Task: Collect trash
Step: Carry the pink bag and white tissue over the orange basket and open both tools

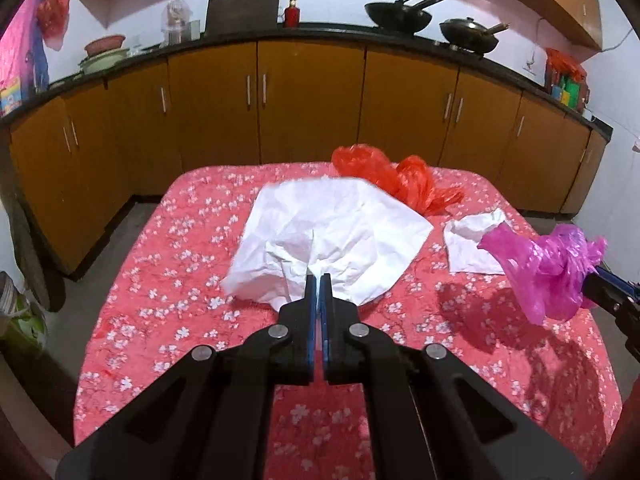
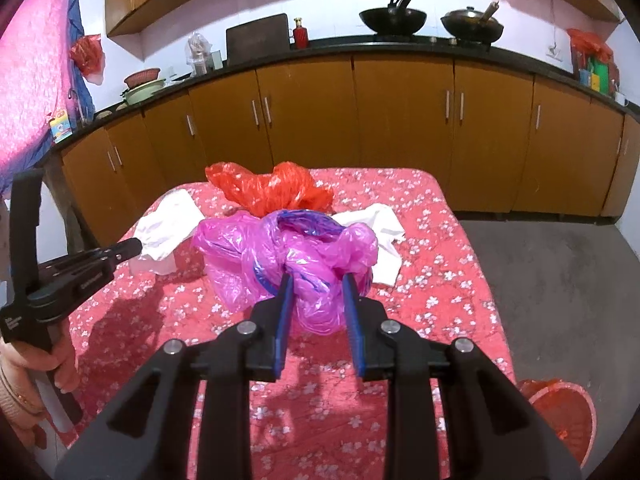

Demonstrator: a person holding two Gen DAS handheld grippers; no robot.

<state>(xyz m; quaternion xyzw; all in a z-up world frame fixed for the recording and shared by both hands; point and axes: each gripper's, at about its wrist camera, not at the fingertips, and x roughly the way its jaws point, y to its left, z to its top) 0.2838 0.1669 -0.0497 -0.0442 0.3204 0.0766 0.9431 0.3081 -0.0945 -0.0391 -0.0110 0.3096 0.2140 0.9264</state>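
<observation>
Jaws of the left gripper [image 1: 319, 280] pinch only a corner of the white paper [image 1: 332, 236], which may tear free, while the right gripper [image 2: 318, 280], part-open, clamps the slippery pink bag [image 2: 288, 248].

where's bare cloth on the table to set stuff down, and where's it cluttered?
Free: the near half of the flowered tablecloth, from the near edge up to the claws, and the left strip beside the large white paper. Crowded: the far side, where the orange bag and the small white paper lie, and the pink bag hangs over the middle.
</observation>
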